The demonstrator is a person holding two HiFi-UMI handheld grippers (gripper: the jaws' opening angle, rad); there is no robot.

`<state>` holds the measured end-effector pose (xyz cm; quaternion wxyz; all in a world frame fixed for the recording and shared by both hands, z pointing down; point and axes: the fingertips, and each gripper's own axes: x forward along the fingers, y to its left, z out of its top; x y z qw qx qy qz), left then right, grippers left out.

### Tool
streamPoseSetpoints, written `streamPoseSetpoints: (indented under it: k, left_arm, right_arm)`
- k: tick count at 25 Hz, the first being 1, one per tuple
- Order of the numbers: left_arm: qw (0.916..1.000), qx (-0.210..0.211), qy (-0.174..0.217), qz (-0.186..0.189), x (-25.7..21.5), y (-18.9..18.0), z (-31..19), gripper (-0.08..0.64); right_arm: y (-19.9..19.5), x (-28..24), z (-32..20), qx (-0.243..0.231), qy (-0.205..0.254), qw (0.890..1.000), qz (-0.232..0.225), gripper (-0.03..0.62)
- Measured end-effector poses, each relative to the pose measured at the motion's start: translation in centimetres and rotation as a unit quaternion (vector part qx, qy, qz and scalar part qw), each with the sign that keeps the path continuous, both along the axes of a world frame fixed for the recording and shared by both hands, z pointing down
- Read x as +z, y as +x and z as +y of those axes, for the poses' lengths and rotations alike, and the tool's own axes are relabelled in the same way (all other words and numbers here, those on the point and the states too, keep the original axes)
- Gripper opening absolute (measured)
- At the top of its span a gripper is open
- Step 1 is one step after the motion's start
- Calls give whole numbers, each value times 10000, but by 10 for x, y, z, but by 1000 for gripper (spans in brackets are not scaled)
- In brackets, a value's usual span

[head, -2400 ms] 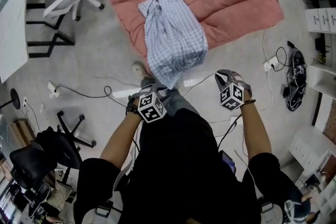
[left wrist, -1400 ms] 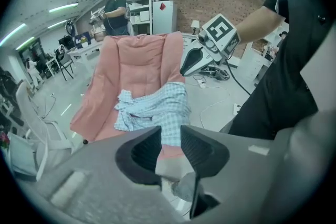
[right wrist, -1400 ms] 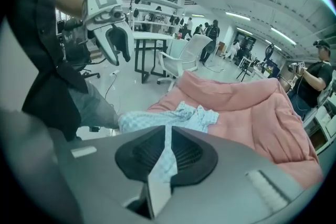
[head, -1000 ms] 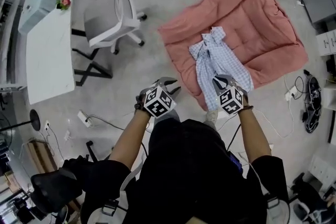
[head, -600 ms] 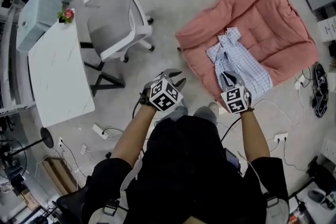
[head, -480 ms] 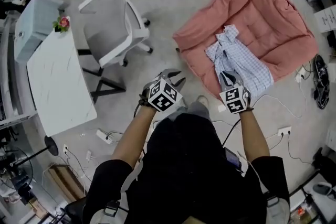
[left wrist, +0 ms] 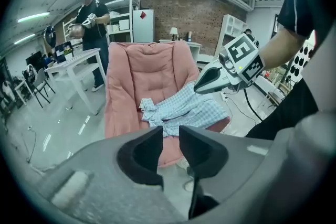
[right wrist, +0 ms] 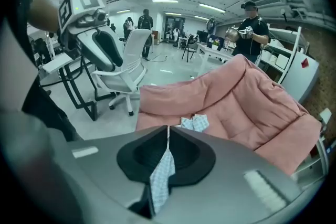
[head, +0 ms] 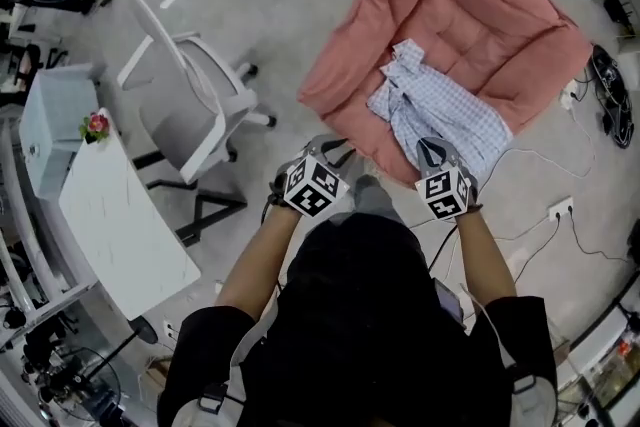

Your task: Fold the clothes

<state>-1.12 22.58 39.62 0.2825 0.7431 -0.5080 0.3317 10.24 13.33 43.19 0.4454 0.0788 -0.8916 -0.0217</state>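
A blue-and-white checked shirt point(head: 440, 110) lies crumpled on a pink quilt point(head: 470, 5) spread on the floor. My right gripper point(head: 430, 148) is at the shirt's near edge, shut on a strip of checked cloth point(right wrist: 160, 178) that hangs between its jaws point(right wrist: 168, 129). My left gripper point(head: 335, 149) hovers left of it over the quilt's near corner, open with a narrow gap and nothing in it point(left wrist: 171, 135). The left gripper view shows the shirt point(left wrist: 184, 108) ahead on the quilt point(left wrist: 139, 68), with the right gripper point(left wrist: 200, 86) above it.
A white office chair point(head: 195, 100) stands left of the quilt, and a white table point(head: 120, 225) with a small flower pot point(head: 96, 125) is further left. Cables and a socket strip point(head: 560, 209) lie on the floor at right. A person point(left wrist: 92, 16) stands far behind the quilt.
The person has stepped round the quilt, so quilt and shirt have swung in the head view. Both grippers moved sideways with the body. The right gripper has stayed at the shirt's near edge.
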Motion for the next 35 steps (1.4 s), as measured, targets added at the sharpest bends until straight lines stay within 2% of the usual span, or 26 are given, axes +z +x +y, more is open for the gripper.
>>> streamPoseSetpoints:
  k: [3, 8, 12, 17, 23, 28, 32, 35]
  left_arm:
    - [9997, 216, 9, -60, 2, -8, -33, 107]
    - [9985, 543, -47, -35, 11, -6, -80, 106]
    - [9960, 881, -135, -12, 19, 2, -106, 107]
    - [9917, 1264, -231, 15, 37, 0, -133, 106]
    - [9819, 1849, -398, 123, 64, -13, -161, 106]
    - [9731, 2270, -389, 57, 83, -22, -195, 107]
    - [9689, 2437, -427, 42, 103, -29, -220, 107]
    - [9709, 2340, -508, 98, 123, -27, -238, 107]
  right_arm:
    - [-2, -4, -27, 174, -41, 9998, -73, 14]
    - [19, -8, -64, 890, -228, 9955, -247, 14]
    - [41, -2, -74, 1345, -369, 9901, -176, 12]
    - [45, 13, -77, 1780, -491, 9827, -111, 12]
    - [28, 22, -85, 2479, -569, 9671, -71, 12]
    - [17, 28, -101, 3125, -608, 9478, -147, 12]
    - [8, 34, -104, 3492, -637, 9346, -241, 12]
    - [6, 40, -104, 3636, -676, 9281, -433, 12]
